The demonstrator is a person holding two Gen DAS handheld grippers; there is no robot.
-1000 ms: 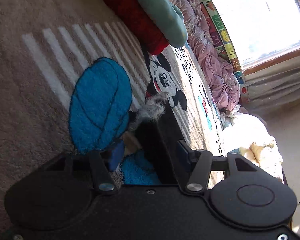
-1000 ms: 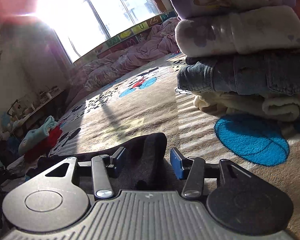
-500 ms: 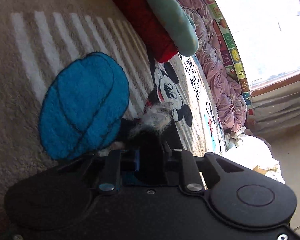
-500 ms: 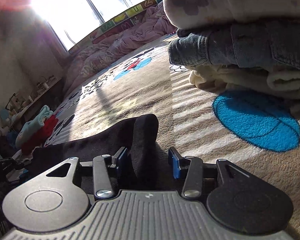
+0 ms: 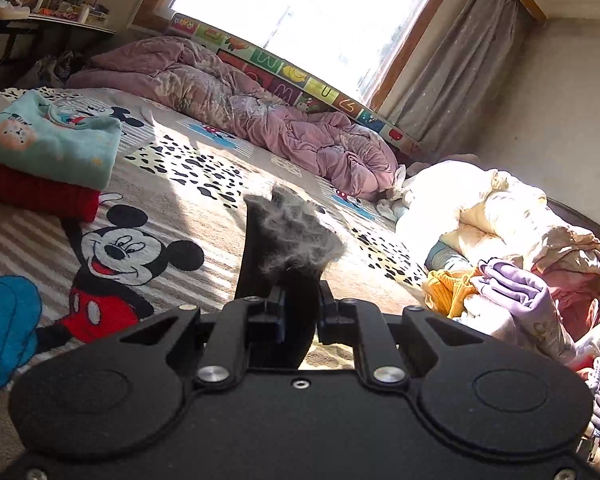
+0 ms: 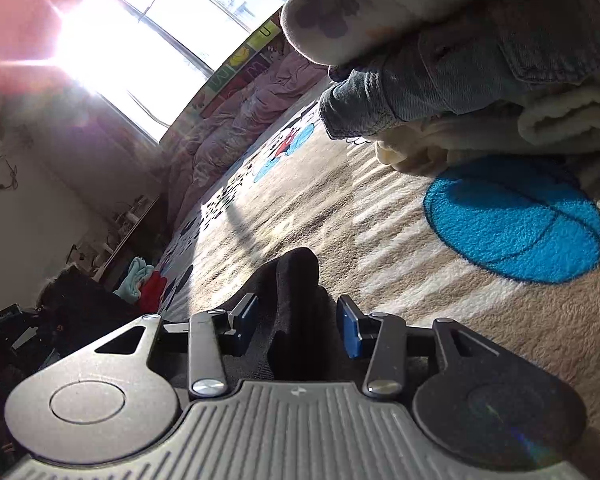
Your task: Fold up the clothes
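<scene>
The left claw point(image 5: 299, 320) is pinched tight on a fuzzy-edged end of the black garment point(image 5: 284, 248), held above the cartoon blanket point(image 5: 204, 184) on the bed. The right claw point(image 6: 297, 328) stands partly spread around another bunched fold, its pads apparently not pressing. The step looks like gathering the garment for a fold; next, the right claw needs a firm grip before spreading it flat.
</scene>
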